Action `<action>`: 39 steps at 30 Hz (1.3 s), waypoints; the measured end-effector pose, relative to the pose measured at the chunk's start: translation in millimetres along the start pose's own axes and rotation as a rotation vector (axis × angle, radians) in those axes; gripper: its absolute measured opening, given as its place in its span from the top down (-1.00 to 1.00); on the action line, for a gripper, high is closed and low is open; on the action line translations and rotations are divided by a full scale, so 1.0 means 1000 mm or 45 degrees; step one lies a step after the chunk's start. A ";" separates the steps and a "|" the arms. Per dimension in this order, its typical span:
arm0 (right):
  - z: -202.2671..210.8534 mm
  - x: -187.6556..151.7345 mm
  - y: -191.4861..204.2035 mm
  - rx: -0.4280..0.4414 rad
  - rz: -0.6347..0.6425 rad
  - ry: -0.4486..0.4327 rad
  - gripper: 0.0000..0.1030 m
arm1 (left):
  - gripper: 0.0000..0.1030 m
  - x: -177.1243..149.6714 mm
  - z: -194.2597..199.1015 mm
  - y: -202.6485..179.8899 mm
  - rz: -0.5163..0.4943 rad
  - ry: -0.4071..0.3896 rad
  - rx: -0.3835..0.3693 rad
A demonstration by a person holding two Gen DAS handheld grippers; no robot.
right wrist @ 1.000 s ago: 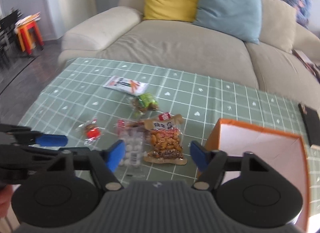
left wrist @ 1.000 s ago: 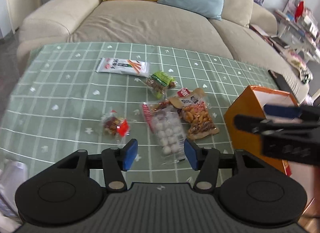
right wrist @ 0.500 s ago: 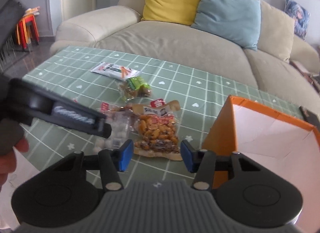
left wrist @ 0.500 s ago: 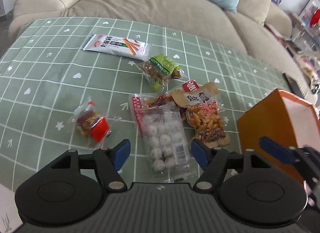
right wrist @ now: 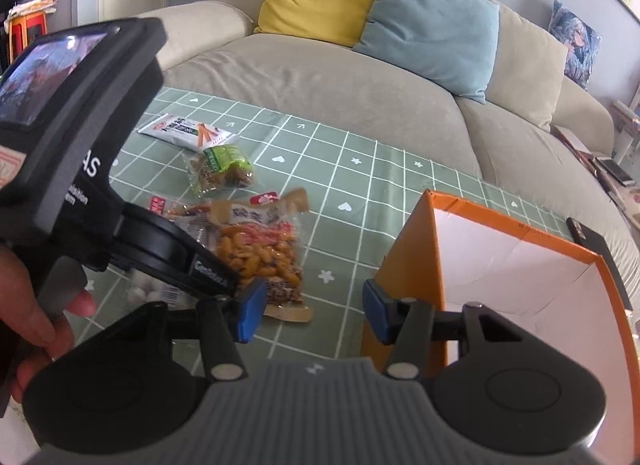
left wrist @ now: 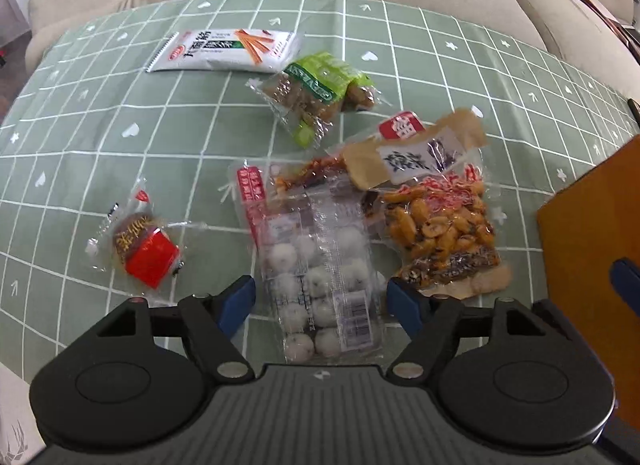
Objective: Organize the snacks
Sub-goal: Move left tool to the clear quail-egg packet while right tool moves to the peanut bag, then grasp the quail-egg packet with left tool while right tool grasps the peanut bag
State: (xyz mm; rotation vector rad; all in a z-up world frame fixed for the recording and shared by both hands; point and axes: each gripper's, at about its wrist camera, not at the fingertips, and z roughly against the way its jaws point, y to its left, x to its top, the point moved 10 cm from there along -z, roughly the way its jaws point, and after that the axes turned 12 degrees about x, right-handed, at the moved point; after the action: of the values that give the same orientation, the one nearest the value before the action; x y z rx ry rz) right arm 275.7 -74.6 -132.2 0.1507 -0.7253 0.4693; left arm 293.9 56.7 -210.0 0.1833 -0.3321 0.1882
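Observation:
Several snack packs lie on the green checked tablecloth. A clear pack of white balls sits between the jaws of my left gripper, which are opening; the pads do not touch it. Beside it are a peanut bag, a green pack, a white stick-snack pack and a small red pack. My right gripper hovers with its jaws opening and nothing between them, its right finger by the corner of the orange box. The left gripper's body hides the ball pack in the right wrist view.
The orange box stands open-topped at the table's right side. A beige sofa with yellow and blue cushions runs behind the table. A black flat device lies at the table's far right edge. A hand holds the left gripper.
My left gripper has come down closer over the white ball pack and its jaws have widened. The right gripper has sunk beside the orange box, its jaws narrower than a second ago.

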 end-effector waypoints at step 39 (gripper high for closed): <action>-0.081 0.019 0.018 0.271 -0.243 0.004 -0.71 | -0.43 -0.022 0.003 0.048 -0.142 -0.055 -0.001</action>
State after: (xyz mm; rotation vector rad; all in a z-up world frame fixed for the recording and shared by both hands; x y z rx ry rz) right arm 329.1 -28.2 -180.0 0.4149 -0.6494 0.3635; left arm 261.8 99.0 -207.4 0.2047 -0.3637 0.0742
